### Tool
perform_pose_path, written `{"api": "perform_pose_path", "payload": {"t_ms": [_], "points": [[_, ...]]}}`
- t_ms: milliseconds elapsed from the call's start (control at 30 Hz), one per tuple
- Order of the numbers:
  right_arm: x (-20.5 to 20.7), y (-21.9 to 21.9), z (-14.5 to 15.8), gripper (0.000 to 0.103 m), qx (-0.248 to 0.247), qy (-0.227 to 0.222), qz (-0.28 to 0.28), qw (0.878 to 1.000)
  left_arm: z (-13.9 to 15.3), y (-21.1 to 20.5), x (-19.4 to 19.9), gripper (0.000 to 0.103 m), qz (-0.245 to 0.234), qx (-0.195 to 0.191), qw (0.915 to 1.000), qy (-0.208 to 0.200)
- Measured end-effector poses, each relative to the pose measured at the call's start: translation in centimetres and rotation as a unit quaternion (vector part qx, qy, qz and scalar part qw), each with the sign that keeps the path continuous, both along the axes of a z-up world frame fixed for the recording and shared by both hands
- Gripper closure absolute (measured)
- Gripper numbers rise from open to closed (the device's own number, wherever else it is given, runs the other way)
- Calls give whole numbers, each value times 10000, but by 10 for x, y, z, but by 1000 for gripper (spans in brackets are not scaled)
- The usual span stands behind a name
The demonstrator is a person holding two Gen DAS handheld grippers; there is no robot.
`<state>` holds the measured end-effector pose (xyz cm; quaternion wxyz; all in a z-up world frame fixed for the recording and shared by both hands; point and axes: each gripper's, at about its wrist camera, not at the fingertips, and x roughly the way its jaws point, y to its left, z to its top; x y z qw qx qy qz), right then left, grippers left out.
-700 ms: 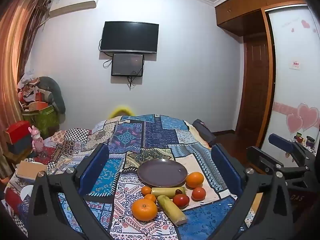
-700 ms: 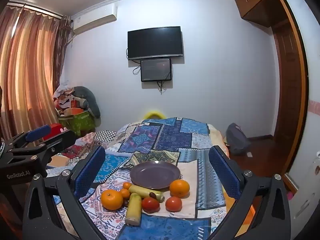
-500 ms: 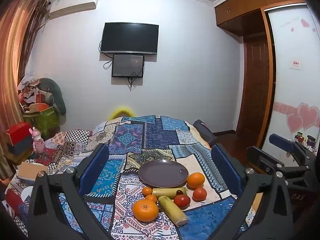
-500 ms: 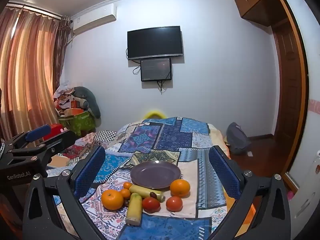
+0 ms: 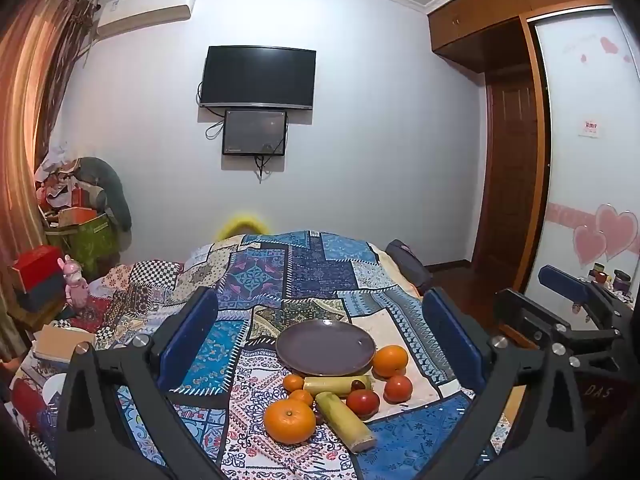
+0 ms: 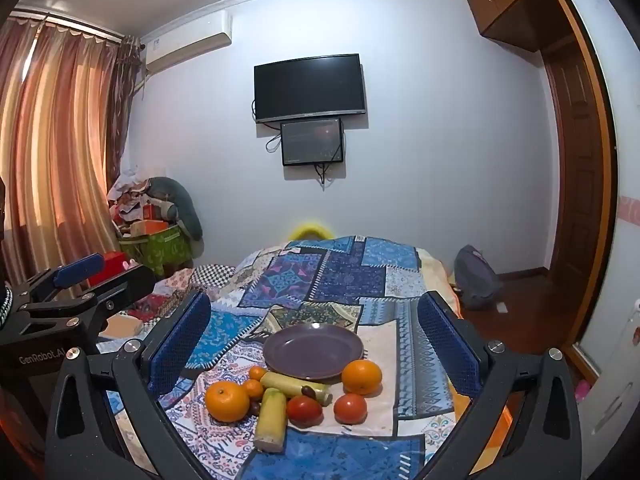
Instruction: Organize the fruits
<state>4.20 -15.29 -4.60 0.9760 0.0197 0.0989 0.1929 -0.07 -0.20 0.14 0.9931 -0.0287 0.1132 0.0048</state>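
Observation:
A bare purple plate [image 5: 326, 346] [image 6: 314, 350] lies on the patchwork bedspread. In front of it sits a cluster of fruit: a big orange [image 5: 289, 420] [image 6: 227, 401], a second orange [image 5: 390, 360] [image 6: 361, 377], two small tangerines [image 5: 293, 383] [image 6: 257, 373], two red tomatoes [image 5: 363, 403] [image 6: 304, 409], and two pale yellow-green stalks [image 5: 345, 420] [image 6: 272, 418]. My left gripper [image 5: 320, 340] hovers open above and short of the fruit. My right gripper [image 6: 314, 340] is likewise open and holds nothing. Each gripper shows at the edge of the other's view.
The bed [image 5: 304, 272] fills the middle. Boxes, a green bin [image 5: 86, 240] and a pink toy [image 5: 76, 284] crowd the left side. A grey bag [image 6: 476, 278] lies on the wooden floor at right, by a wardrobe and door. A TV hangs on the far wall.

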Motion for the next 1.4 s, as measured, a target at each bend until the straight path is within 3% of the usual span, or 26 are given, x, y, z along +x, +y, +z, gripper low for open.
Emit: {"api": "perform_pose_path", "payload": {"t_ms": [1400], "points": [[-2,-4,4,0,91,-32,21,10000,2,0,-2,0,-5,-33,10000,-34]]}}
